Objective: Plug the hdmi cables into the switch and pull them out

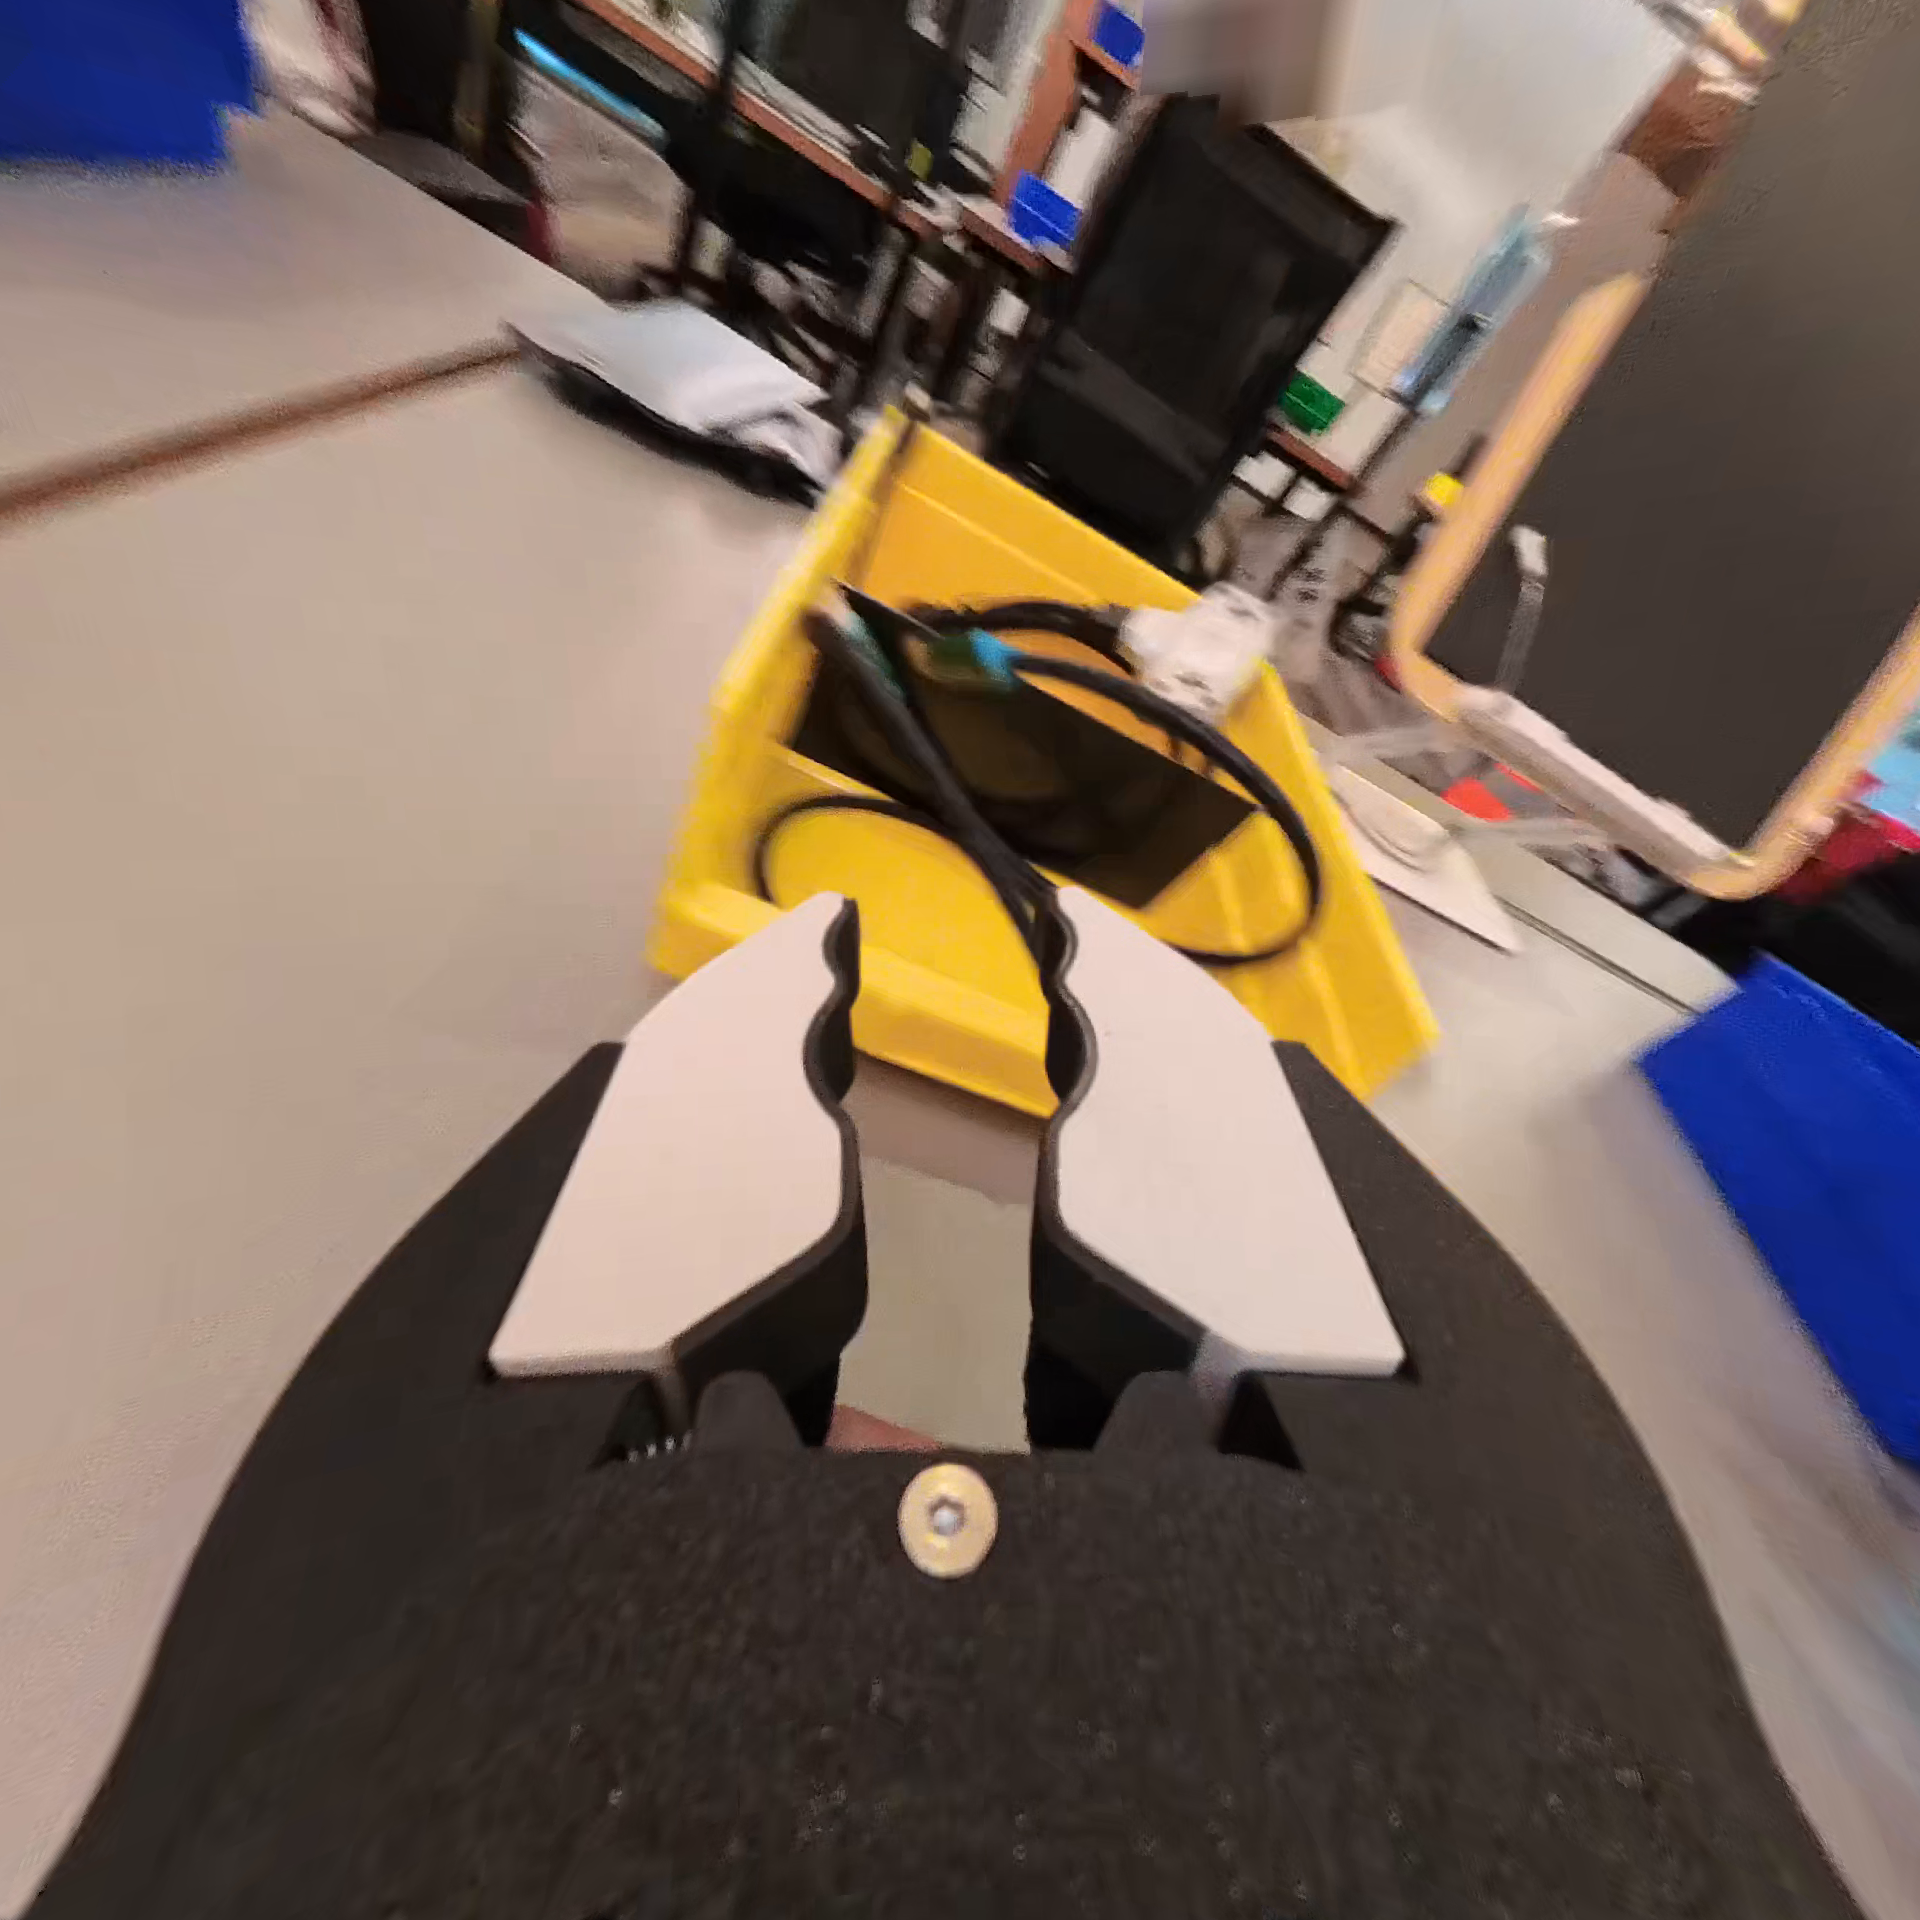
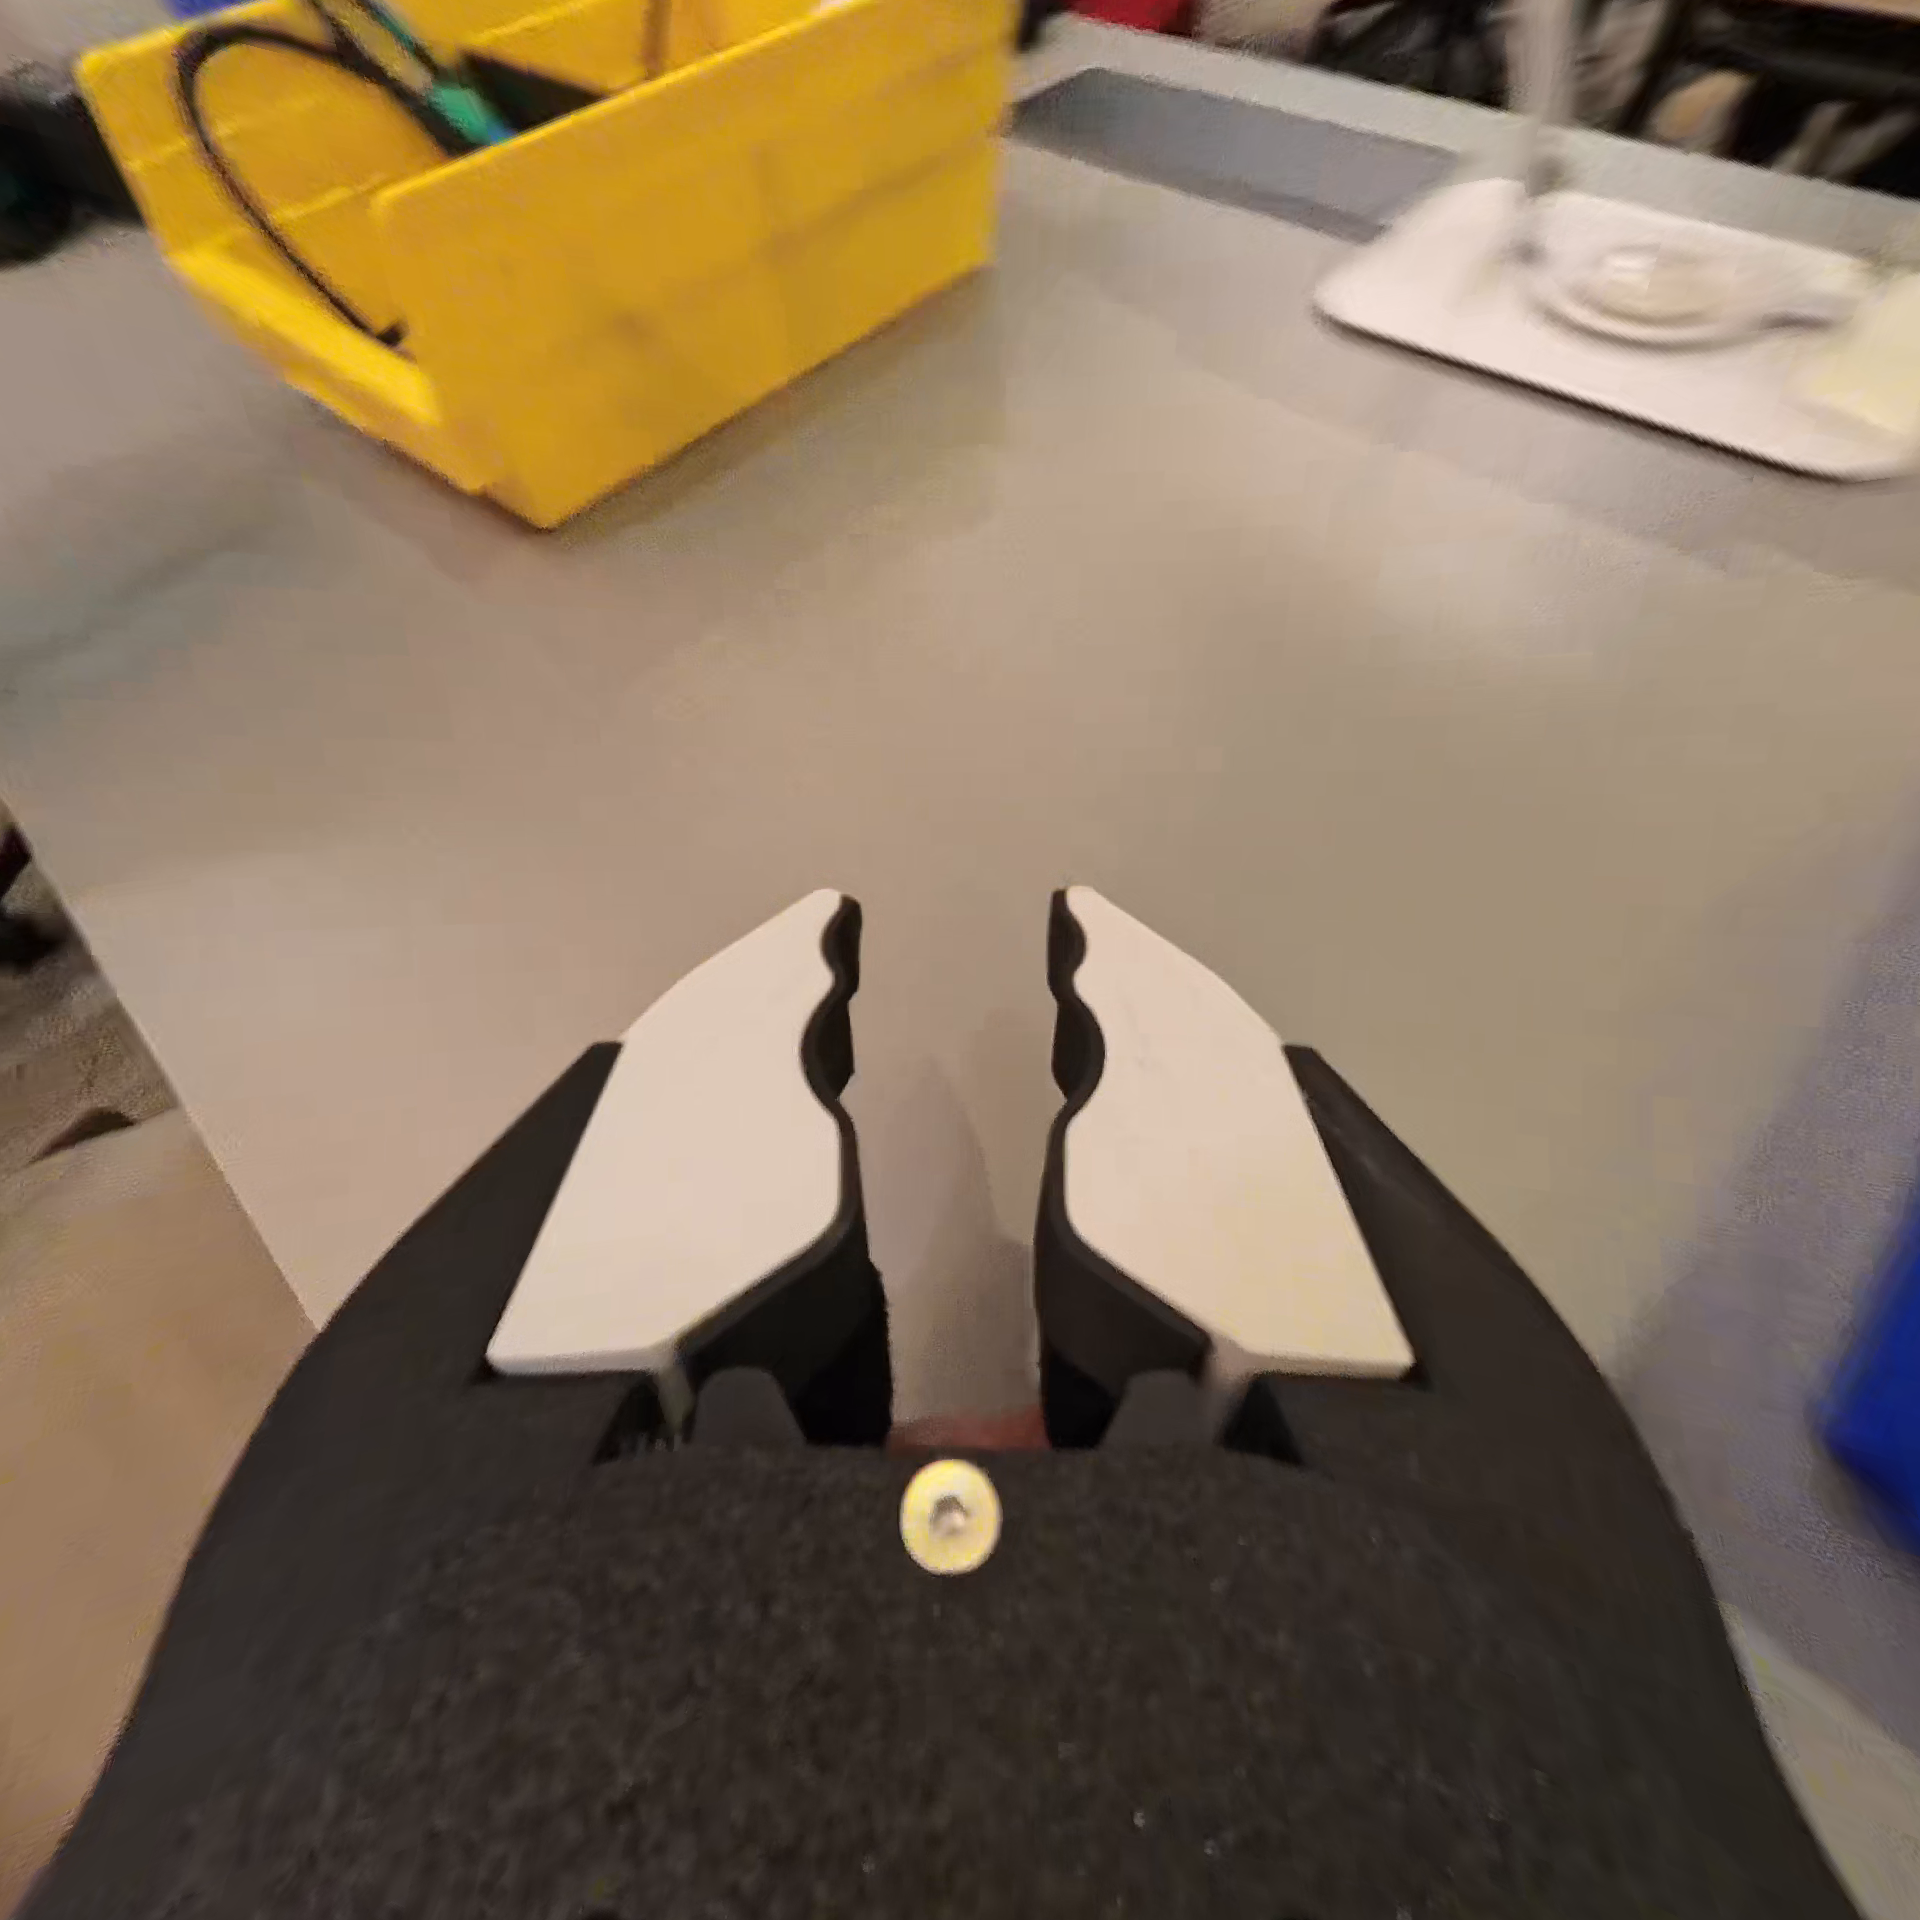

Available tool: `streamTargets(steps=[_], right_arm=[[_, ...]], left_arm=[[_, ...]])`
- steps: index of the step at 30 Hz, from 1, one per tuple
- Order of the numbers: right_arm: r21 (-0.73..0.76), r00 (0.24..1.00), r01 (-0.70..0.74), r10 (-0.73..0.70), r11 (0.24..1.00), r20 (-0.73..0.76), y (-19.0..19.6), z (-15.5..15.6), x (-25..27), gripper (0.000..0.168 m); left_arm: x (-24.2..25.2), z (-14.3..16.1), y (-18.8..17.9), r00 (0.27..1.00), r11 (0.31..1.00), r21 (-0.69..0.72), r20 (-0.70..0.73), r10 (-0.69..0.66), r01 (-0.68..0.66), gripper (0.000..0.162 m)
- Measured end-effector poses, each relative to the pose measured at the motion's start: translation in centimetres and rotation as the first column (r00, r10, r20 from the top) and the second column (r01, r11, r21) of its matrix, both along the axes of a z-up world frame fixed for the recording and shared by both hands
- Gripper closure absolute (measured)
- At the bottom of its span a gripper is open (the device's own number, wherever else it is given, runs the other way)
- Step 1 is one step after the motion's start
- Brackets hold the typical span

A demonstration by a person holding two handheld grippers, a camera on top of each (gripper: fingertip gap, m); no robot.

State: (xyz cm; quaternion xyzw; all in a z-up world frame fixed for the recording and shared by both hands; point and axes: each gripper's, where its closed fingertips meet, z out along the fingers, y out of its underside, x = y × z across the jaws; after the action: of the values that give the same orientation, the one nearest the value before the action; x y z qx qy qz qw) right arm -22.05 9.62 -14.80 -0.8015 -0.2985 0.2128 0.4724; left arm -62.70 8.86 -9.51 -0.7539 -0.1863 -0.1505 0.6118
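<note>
The left gripper (image 1: 954,935) points at a yellow bin (image 1: 1049,831) that sits on the grey desk (image 1: 312,831) just beyond its fingertips. Its jaws stand apart with a moderate gap and hold nothing; black cables (image 1: 1226,748) loop out of the bin and show through that gap, but whether they touch the fingers cannot be told through the blur. The cables carry green and blue plugs (image 1: 971,657) near the far side of the bin, and a black box lies inside it, perhaps the switch, though the view is too smeared to be sure. The right gripper (image 2: 956,925) hovers over a bare part of the desk, its jaws likewise parted and empty. In the right wrist view the bin lies far to the left, well apart from this gripper, with a cable loop hanging over its near-left wall. A pale tray (image 2: 1455,343) sits far right on the desk, and a blue bin (image 2: 1881,1382) shows at the right edge.
</note>
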Motion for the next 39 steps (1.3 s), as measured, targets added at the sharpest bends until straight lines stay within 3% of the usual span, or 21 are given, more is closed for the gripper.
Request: streamTargets(steps=[4, 8, 12, 15, 21, 25, 28, 39], right_arm=[[0.018, 0.963, 0.248, -0.245, 0.969, -0.115, -1.1, 0.7, 12.4, 0.135], [0.069, 0.852, 0.515, -0.501, 0.855, -0.148, -0.9, 2.0, 23.8, 0.136], [0.064, 0.780, 0.611, -0.586, 0.789, -0.218, -0.6, 2.7, 28.6, 0.136], [0.025, 0.779, 0.604, -0.583, 0.797, -0.232, -0.3, 2.1, 28.6, 0.136], [0.113, 0.814, 0.578, -0.563, 0.808, -0.144, 2.0, 2.3, 27.5, 0.139], [0.132, 0.798, 0.600, -0.577, 0.789, -0.174, 2.8, 3.6, 27.0, 0.140], [0.056, 0.795, 0.597, -0.580, 0.800, -0.178, 1.8, 2.0, 26.3, 0.140], [-0.035, 0.835, 0.518, -0.514, 0.855, -0.199, 1.1, 1.0, 24.2, 0.140]], left_arm=[[7.3, -2.3, -1.4, 0.983, 0.978, -0.100, -0.012, -0.184, 0.182, 0.129], [11.8, -3.5, -2.6, 0.960, 0.953, -0.161, -0.067, -0.271, 0.258, 0.130], [12.5, -3.9, -1.7, 0.917, 0.942, -0.208, -0.246, -0.313, 0.265, 0.129], [12.8, -5.0, -0.7, 0.851, 0.923, -0.264, -0.377, -0.366, 0.280, 0.129], [14.5, -6.0, 0.8, 0.736, 0.900, -0.301, -0.522, -0.432, 0.316, 0.129], [15.3, -5.2, 1.4, 0.754, 0.894, -0.268, -0.481, -0.447, 0.360, 0.129], [15.4, -5.3, 0.6, 0.760, 0.882, -0.264, -0.449, -0.471, 0.390, 0.128], [17.2, -5.4, -1.8, 0.740, 0.826, -0.250, -0.368, -0.563, 0.505, 0.127]])
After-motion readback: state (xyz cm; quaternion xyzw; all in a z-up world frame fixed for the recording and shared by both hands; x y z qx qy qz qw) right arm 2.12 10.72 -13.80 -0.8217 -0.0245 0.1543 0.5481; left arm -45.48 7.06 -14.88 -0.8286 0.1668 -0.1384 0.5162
